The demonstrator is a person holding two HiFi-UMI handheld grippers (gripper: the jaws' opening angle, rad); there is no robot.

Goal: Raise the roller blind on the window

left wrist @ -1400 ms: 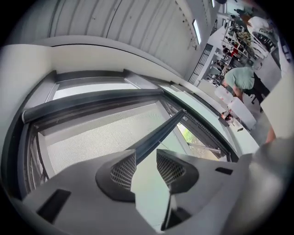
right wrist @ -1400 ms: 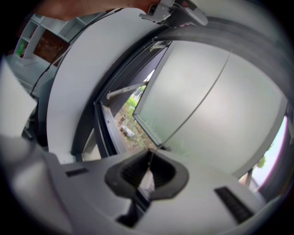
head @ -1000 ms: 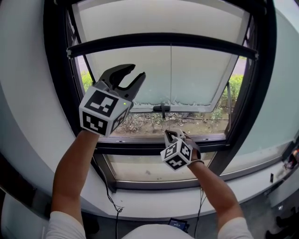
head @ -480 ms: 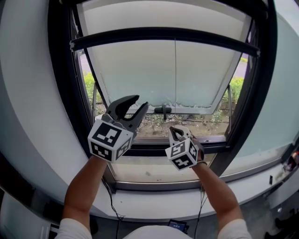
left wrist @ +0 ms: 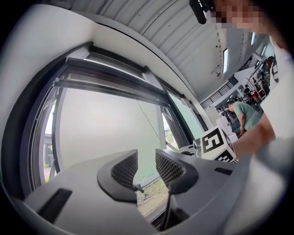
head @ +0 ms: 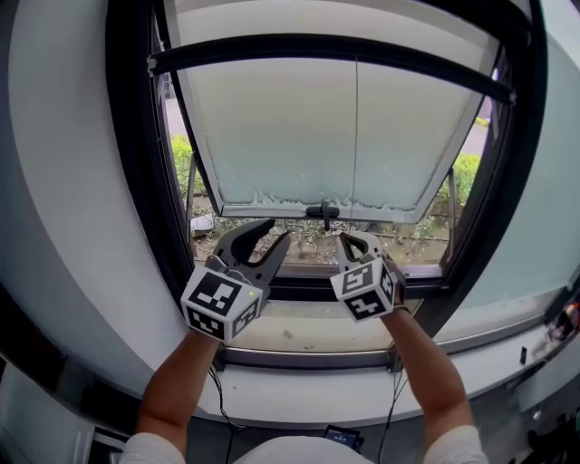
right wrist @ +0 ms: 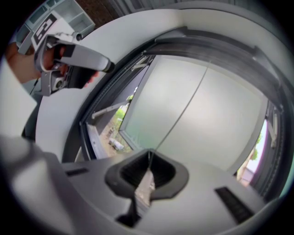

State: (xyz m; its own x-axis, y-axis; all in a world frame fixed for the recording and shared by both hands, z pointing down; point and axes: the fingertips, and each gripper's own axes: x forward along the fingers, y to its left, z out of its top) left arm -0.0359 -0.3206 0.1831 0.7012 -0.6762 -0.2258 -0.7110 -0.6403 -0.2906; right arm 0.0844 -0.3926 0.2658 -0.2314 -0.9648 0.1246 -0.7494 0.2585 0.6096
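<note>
Up at the top of the head view, the roller blind (head: 308, 16) shows as a pale strip of fabric above a dark bottom rail (head: 272, 45). The rail spans the window frame (head: 136, 199) from side to side, and the blind looks most of the way raised. A thin pull cord (head: 356, 136) hangs straight down from the middle of the rail. It crosses a frosted pane (head: 263, 136) that tilts outward and ends at the lower middle of the frame. There the right gripper (head: 357, 238) has its fingers clenched on the cord, and its own view shows the line running into the closed pads. Just to its left, the left gripper (head: 279, 228) is empty. Its fingers stand apart, have just been closing a little, and grasp nothing, with the cord off to their right.

Judging by this, the raising is under way, with the right gripper steering the cord. The next move seems to call for keeping that pinch firm and following the cord upward evenly, so the rail does not snap up. If the left gripper is to take over, its fingers must first line up around the thin cord.

Both bare forearms (head: 181, 390) reach forward from the bottom of the frame, roughly parallel. The grippers sit side by side before the frame's lower bar, near a small black handle (head: 323, 212). They point about level at the glass, the left one rolled to a slant.
</note>
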